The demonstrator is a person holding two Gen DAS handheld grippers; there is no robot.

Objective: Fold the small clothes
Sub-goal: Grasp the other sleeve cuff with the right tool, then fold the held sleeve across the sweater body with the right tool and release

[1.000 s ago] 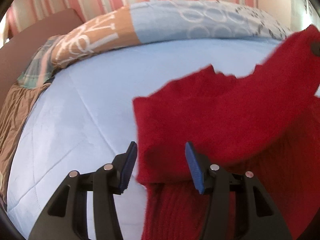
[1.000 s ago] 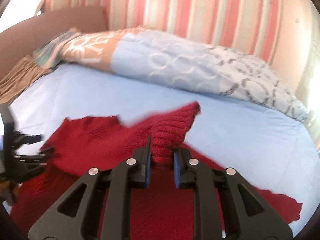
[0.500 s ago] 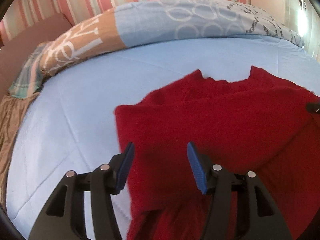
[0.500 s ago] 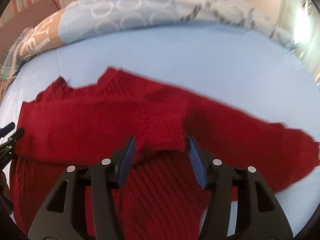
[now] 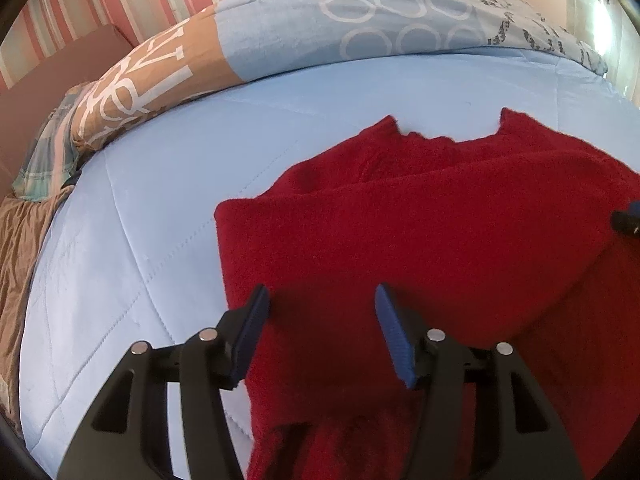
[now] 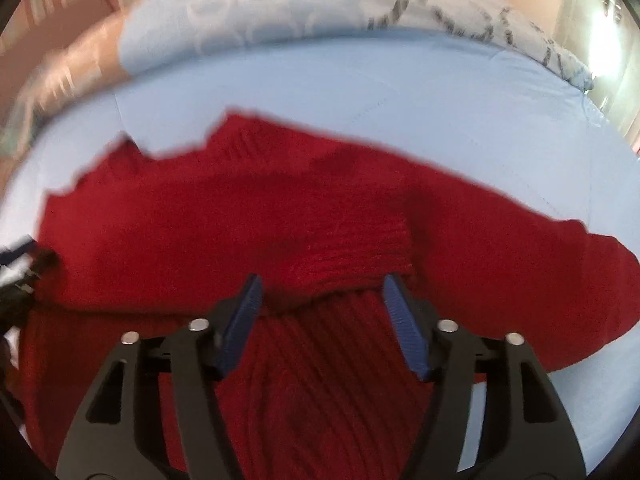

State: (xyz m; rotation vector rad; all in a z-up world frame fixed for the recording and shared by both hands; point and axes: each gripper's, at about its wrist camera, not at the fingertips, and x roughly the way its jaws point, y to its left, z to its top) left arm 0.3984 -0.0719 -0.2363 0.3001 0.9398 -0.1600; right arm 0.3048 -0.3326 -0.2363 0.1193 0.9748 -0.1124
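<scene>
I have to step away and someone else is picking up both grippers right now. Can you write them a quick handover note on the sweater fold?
Left gripper: open, empty, over the near left edge of the red sweater.
Right gripper: open, empty, over the ribbed sleeve end.
Sweater lies on the light blue bedspread, patterned duvet rolled behind it.
Done: left sleeve folded across the chest.
Left: right sleeve lies spread out to the side; fold it in, then fold the body.

We note bright daylight glaring in at the upper right of both views. The right wrist view is motion-blurred, worst over the pillow [image 6: 280, 12]; the left is sharp. Fisheye bends edges, dark corners
</scene>
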